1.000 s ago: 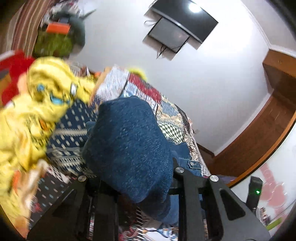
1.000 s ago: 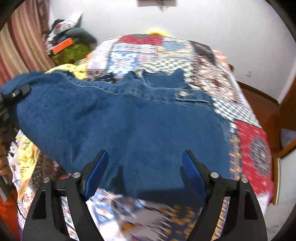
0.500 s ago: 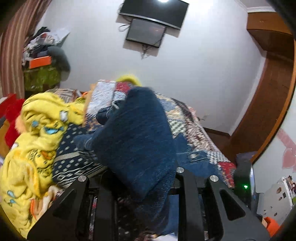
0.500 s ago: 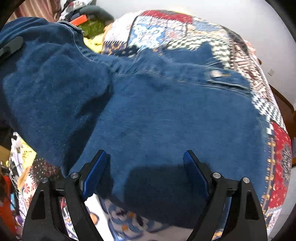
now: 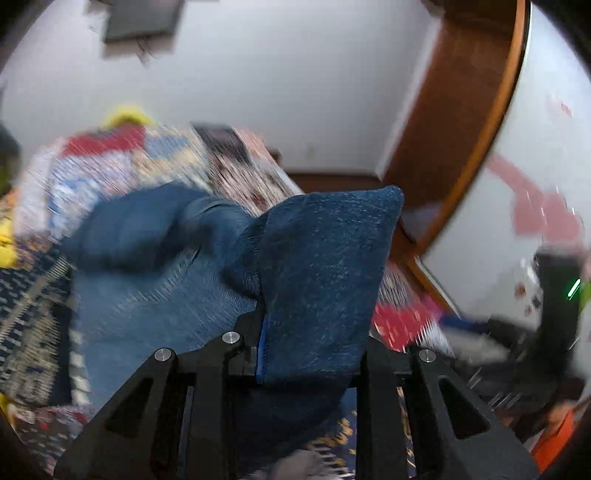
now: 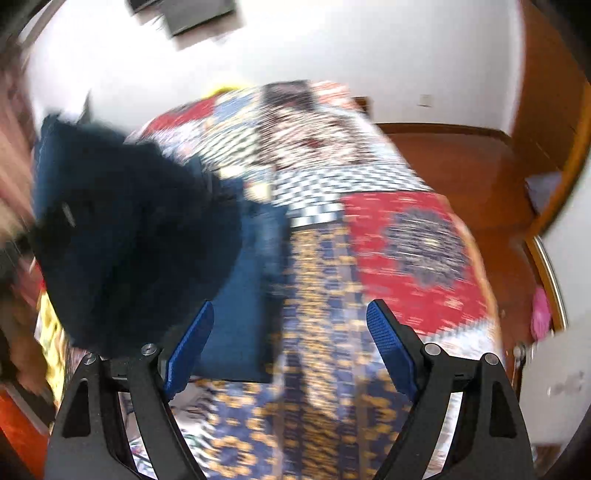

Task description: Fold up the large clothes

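Fold's only partway there imo: the denim jacket (image 5: 317, 280) is bunched and half lifted off the patchwork bed (image 6: 406, 229), with no tidy folded shape yet, so most of the folding looks left to do. The left gripper (image 5: 310, 354) has its jaws narrow and clamped on a thick flap of it that sticks up between them. The right gripper (image 6: 291, 347) has its jaws wide with nothing in them, and the jacket sits off to their left, just beside the left jaw.

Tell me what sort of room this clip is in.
Most likely a bedroom: a bed under a patchwork quilt fills the view, a blue garment lies on it, and a dark screen hangs on the wall.
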Action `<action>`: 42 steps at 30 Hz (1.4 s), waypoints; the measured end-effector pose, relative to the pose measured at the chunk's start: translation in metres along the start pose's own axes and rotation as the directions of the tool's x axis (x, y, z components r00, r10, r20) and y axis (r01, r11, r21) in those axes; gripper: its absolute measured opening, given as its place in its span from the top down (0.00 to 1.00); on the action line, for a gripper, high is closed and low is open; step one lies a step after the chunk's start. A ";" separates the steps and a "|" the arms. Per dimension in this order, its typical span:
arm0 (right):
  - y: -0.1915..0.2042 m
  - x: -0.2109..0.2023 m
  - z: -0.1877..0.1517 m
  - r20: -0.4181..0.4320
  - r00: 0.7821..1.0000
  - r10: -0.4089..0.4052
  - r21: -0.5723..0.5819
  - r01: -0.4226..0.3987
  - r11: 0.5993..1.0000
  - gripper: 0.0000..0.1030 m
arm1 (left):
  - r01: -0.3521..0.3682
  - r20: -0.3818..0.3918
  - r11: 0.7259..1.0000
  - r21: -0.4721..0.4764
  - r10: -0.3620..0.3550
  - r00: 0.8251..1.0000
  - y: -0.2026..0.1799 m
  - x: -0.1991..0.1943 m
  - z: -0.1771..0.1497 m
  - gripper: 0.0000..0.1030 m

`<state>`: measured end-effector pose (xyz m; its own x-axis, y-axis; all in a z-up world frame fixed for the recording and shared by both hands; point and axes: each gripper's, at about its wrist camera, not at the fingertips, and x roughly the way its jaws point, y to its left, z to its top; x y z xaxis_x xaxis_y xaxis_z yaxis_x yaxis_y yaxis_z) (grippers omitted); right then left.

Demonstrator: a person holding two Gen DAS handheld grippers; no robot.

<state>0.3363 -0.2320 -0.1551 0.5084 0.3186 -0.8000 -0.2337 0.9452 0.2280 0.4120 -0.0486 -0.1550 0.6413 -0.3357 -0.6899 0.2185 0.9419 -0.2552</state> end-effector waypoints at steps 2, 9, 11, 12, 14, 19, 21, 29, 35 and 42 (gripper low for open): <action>-0.013 -0.007 -0.001 0.016 1.000 -0.026 0.050 0.025 0.998 0.20 | 0.033 -0.064 0.999 0.008 -0.032 0.997 -0.009 0.020 -0.014 0.78; -0.043 -0.019 -0.010 -0.011 0.998 -0.056 0.099 0.057 0.993 0.20 | 0.027 -0.151 0.985 0.171 -0.001 0.989 -0.028 0.030 -0.054 0.76; -0.039 -0.023 -0.012 -0.013 0.998 -0.061 0.074 0.061 0.995 0.20 | 0.022 -0.173 0.982 0.187 0.011 0.985 -0.028 0.025 -0.056 0.67; -0.036 -0.025 -0.013 -0.012 0.998 -0.058 0.060 0.058 0.996 0.20 | 0.021 -0.185 0.980 0.198 0.016 0.983 -0.037 0.022 -0.056 0.57; -0.029 -0.028 -0.012 -0.005 0.999 -0.043 0.037 0.043 0.998 0.20 | 0.033 -0.213 0.974 0.224 0.016 0.977 -0.045 0.011 -0.062 0.48; -0.004 -0.040 -0.002 0.042 0.998 0.044 -0.006 -0.044 0.999 0.20 | 0.007 -0.160 0.971 0.239 0.032 0.987 -0.038 -0.030 -0.072 0.45; 0.007 -0.041 0.004 0.056 0.996 0.073 -0.020 -0.072 0.997 0.20 | -0.022 -0.112 0.974 0.224 0.048 0.993 -0.026 -0.052 -0.069 0.43; 0.042 0.001 0.012 -0.020 0.990 0.140 -0.055 -0.141 0.988 0.20 | -0.194 -0.040 0.973 0.124 0.200 0.979 0.038 -0.074 -0.050 0.32; 0.034 0.039 -0.008 -0.153 0.983 0.103 -0.044 -0.111 0.993 0.20 | -0.215 -0.185 0.973 0.084 0.227 0.956 0.070 -0.048 -0.076 0.32; -0.001 0.037 -0.036 -0.178 0.971 0.160 0.019 -0.159 0.987 0.18 | -0.187 -0.182 0.982 0.034 0.190 0.965 0.085 -0.056 -0.102 0.15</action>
<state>0.3249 -0.2235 -0.2048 0.3087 0.4475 -0.8393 -0.2952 0.8839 0.3628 0.3202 0.0492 -0.2075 0.5266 -0.1473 -0.8373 0.1200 0.9879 -0.0984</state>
